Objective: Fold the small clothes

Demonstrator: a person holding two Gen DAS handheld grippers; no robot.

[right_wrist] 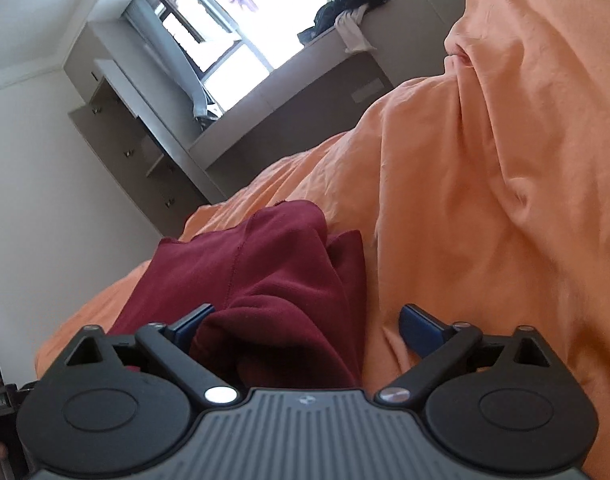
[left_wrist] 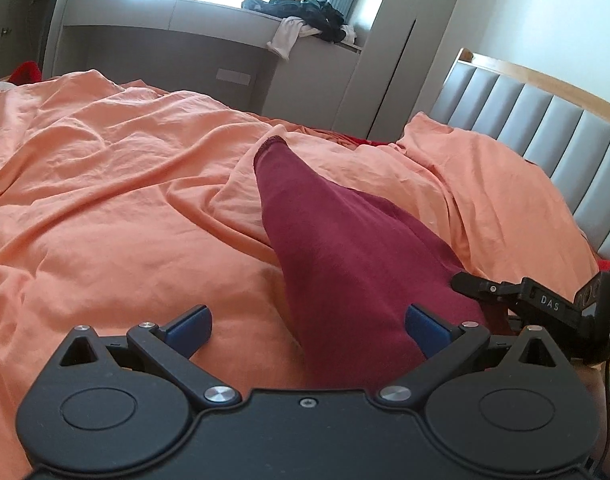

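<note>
Across the bed lies a rumpled orange sheet (left_wrist: 117, 184), with a grey padded headboard (left_wrist: 545, 128) at its far right. On the sheet lies a dark red garment (left_wrist: 337, 252), stretched out long in the left wrist view and bunched in the right. Left tool (left_wrist: 307, 330) stands open, the cloth running between its blue pads unpinched. Right tool (right_wrist: 305, 330) is open too, bunched cloth against its left pad (right_wrist: 193, 326).
</note>
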